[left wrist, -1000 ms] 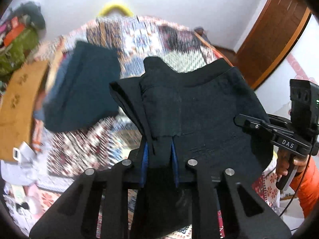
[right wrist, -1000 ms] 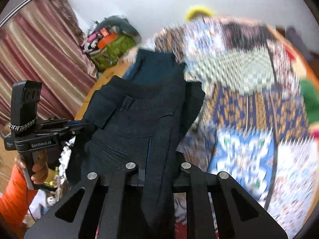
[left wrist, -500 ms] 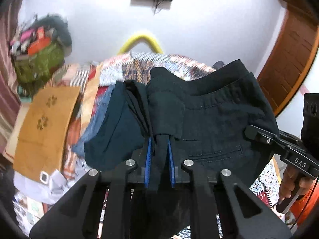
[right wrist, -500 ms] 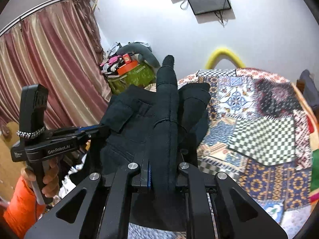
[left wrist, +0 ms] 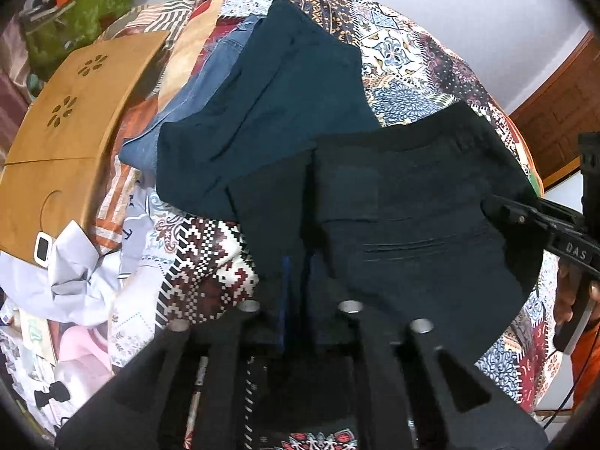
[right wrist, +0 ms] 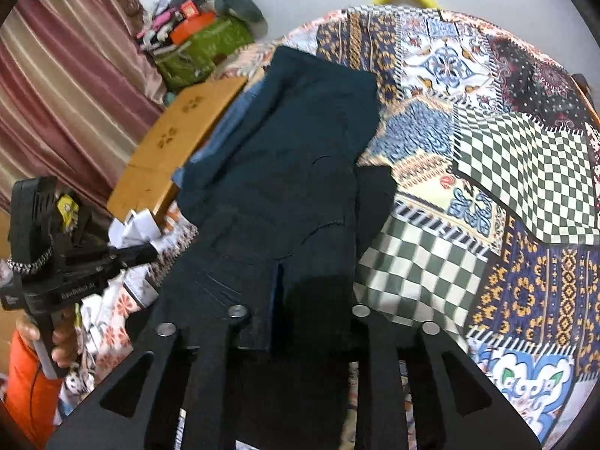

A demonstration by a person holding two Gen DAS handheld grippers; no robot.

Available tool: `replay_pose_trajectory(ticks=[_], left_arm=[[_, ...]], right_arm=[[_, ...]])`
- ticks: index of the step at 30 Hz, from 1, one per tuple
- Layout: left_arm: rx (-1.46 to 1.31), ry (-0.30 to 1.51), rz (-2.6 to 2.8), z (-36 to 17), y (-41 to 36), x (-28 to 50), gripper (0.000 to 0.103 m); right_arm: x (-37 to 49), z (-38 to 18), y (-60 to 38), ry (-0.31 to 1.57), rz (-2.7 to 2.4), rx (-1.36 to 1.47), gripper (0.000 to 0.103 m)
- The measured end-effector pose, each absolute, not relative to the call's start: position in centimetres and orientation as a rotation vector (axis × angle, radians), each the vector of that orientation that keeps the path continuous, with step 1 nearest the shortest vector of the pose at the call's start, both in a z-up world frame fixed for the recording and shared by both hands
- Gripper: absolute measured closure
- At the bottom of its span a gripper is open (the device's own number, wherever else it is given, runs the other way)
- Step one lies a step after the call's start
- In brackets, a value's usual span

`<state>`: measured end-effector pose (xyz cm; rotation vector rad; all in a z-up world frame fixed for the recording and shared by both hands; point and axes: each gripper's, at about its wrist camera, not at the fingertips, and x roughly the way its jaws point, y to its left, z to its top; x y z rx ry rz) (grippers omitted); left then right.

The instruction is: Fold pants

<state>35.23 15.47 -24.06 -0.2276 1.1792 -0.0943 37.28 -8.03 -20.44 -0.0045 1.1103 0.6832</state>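
You hold the black cotton pants (left wrist: 412, 202) by the waistband, one corner in each tool, so the cloth hangs taut across the frame's centre above the patterned patchwork bedspread (right wrist: 506, 172). Your left gripper (left wrist: 296, 273) is clamped on the fabric; your right gripper (right wrist: 277, 285) likewise — an even hold for a square fold. Dark teal folded trousers (left wrist: 277, 105) lie upper centre.

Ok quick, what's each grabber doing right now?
Left gripper: closed, holding the black pants.
Right gripper: closed, holding the same pants.
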Motion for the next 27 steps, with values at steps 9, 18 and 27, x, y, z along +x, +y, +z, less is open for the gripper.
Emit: replay_pose_trajectory(ticks=[9, 18, 27], left_arm=[[-0.337, 1.204, -0.089, -26.6, 17.1, 35.6, 0.023], [-0.403, 1.223, -0.212, -27.4, 15.3, 37.6, 0.023], [-0.469, 1.188, -0.303, -27.4, 13.2, 38.5, 0.076]], right_arm=[[36.2, -21.3, -10.5, 1.172, 0.650, 0.006, 0.031], [35.8, -19.2, -11.8, 1.071, 0.704, 0.081, 0.037], [36.7, -21.2, -9.6, 1.112, 0.690, 0.030, 0.082]])
